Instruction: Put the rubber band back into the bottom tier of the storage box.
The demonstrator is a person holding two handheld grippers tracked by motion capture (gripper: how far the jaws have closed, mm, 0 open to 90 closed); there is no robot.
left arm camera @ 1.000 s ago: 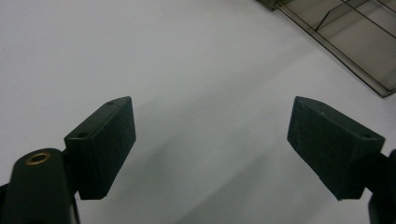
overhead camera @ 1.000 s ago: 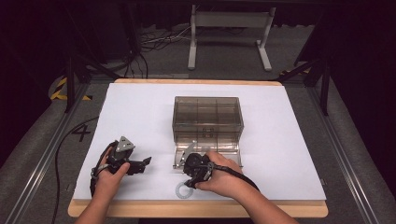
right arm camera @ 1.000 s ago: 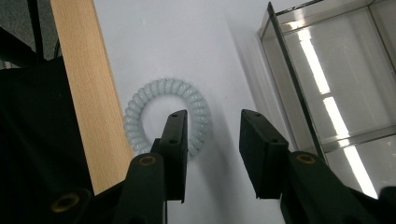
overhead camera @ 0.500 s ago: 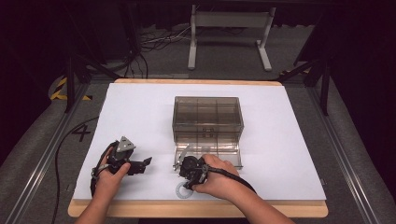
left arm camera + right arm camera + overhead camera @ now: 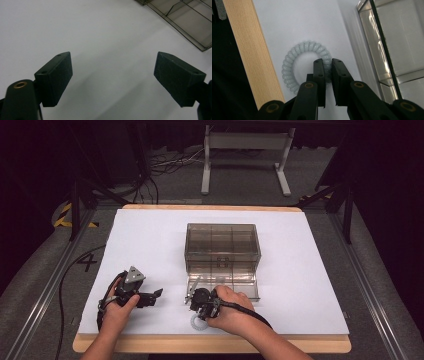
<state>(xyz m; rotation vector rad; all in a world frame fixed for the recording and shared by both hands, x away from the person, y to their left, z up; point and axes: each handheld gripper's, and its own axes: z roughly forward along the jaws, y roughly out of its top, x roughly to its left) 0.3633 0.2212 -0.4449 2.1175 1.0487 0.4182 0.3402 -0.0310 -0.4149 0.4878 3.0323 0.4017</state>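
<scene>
A pale blue-green spiral hair tie (image 5: 291,65) lies on the white table sheet near the wooden front edge, also visible under my right hand (image 5: 198,324). My right gripper (image 5: 327,61) points down at it. Its jaws have just been closing and now pinch the ring's right side between the pads. From above, the right gripper (image 5: 200,314) sits just in front of the box's lowered front panel. My left gripper (image 5: 113,72) stands wide open over bare sheet with nothing between its pads; from above the left gripper (image 5: 156,295) rests at the front left.
A smoky clear plastic box (image 5: 222,245) with inner dividers stands mid-table, its front panel (image 5: 240,285) lying open toward me. Its edge (image 5: 397,37) is close on the right of the right gripper. The table's wooden front edge (image 5: 249,55) runs just beyond the hair tie.
My right gripper has drifted slightly left and toward the front edge over the hair tie, and its jaws have come together on the ring. The left hand has stayed put.
</scene>
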